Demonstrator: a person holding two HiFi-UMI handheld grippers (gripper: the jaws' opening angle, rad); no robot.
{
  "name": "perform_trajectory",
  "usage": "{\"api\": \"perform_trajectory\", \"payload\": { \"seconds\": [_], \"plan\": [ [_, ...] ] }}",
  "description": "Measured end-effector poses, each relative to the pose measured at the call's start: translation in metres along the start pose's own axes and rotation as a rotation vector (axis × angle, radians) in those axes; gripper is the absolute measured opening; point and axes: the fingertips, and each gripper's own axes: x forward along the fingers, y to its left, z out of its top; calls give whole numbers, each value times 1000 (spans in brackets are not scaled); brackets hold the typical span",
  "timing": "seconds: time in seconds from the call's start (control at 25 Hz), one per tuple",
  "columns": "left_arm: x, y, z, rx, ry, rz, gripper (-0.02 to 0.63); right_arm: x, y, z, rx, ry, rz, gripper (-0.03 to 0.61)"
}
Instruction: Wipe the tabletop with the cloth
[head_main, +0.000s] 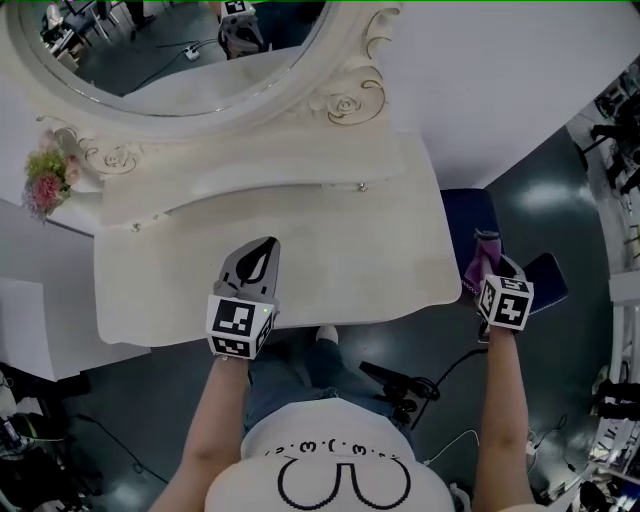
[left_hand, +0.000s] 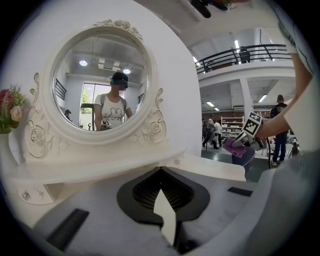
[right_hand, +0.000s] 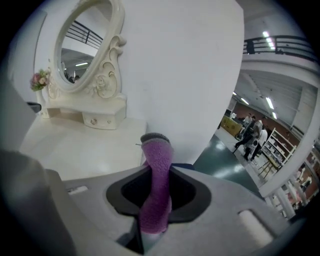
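Pinching cloth (right_hand: 157, 172), right gripper (head_main: 490, 266) hangs right of tabletop (head_main: 350, 250); left gripper (head_main: 263, 249) closed, empty. Lay cloth flat before stroking.

The mirror (head_main: 180, 40) is cropped by the top edge, and the cloth (right_hand: 159, 170) is partly buried within the right hand-held gripper (right_hand: 151, 225).

Left gripper (head_main: 264, 246) hangs over the tabletop (head_main: 360, 270); mirror (head_main: 170, 45) ahead, flowers (head_main: 46, 182) left, right gripper (head_main: 488, 243) with cloth (head_main: 474, 268) off its right edge

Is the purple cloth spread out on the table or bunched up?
Bunched up: the cloth stands as a narrow wad clamped in the right gripper, off the table's right edge.
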Motion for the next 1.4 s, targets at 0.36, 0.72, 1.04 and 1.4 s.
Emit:
{"api": "perform_trajectory", "payload": {
  "seconds": [0.36,0.72,1.04,1.4],
  "plan": [
    [-37,30,19,4,-65,47,-3,-74,78,61,-17,-255,69,87],
    [-107,69,42,39,-146,53,-3,-150,227,123,-99,-484,225,87],
    [-179,109,52,60,-204,57,-3,-205,341,144,-115,-576,324,87],
    [-227,141,63,78,-250,26,-3,-249,413,158,-88,-655,334,87]
  ]
}}
